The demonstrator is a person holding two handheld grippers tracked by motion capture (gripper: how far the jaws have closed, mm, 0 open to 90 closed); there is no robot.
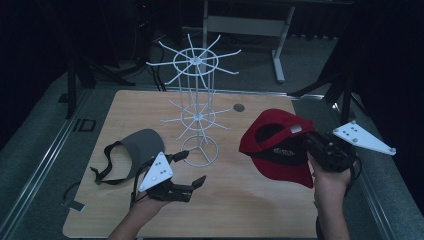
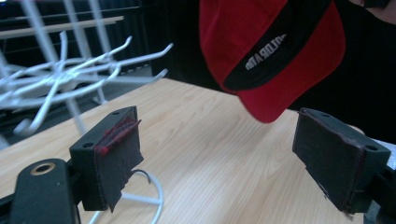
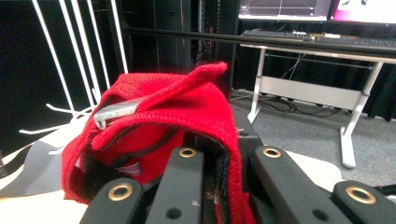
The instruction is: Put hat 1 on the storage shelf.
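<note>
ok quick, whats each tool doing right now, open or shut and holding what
Left tool: open, nothing between its pads, near the white wire rack.
Right tool: shut on the red cap, held off the table.

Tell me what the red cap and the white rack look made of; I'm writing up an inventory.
Red cap: seemingly woven cloth, matte, ribbed weave in the right gripper view, with a shiny metal-looking strap buckle. White rack: probably painted or coated wire, thin smooth rods with a slight sheen.

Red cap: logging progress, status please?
Right gripper shut on red cap, lifted. Left gripper open, empty. White wire rack stands between cap and grey visor.
</note>
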